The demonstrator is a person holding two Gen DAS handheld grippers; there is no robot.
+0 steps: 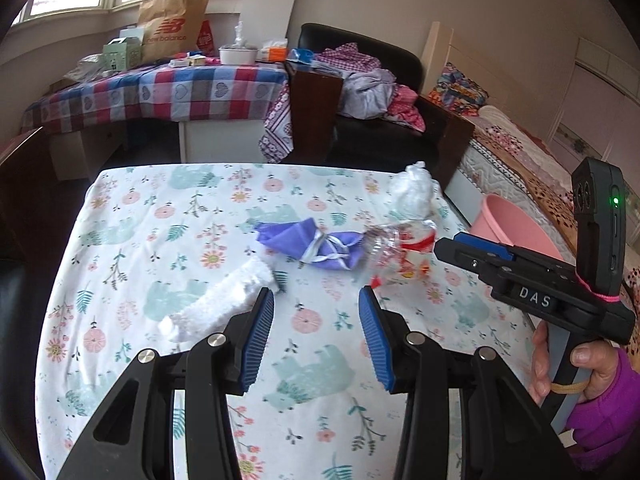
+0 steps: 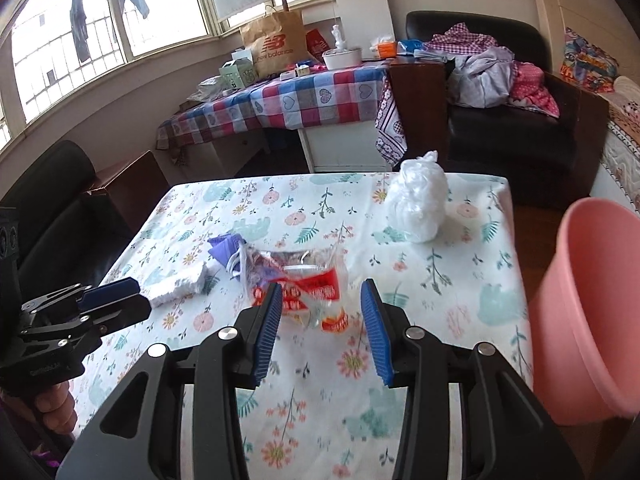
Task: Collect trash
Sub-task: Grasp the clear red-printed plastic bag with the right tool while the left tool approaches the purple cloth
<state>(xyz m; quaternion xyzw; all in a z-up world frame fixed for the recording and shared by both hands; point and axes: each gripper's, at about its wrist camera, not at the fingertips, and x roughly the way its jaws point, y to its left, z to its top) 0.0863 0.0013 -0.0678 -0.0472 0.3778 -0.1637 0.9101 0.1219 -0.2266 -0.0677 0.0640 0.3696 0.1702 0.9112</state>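
On floral table [image 1: 120, 240], purple wrapper [image 1: 312, 242] lying crosswise

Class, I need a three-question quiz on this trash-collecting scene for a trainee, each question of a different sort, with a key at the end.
1. True or false: the left gripper is closed on the white tissue.
2. Multiple choice: which item lies directly ahead of the right gripper? A) the purple wrapper B) the clear red-printed bag C) the white crumpled bag
3. Fill in: the pink bin stands off the table's ____ edge, seen from the right wrist.

Key
1. False: the jaws are open, the tissue lies beside its left finger.
2. B
3. right
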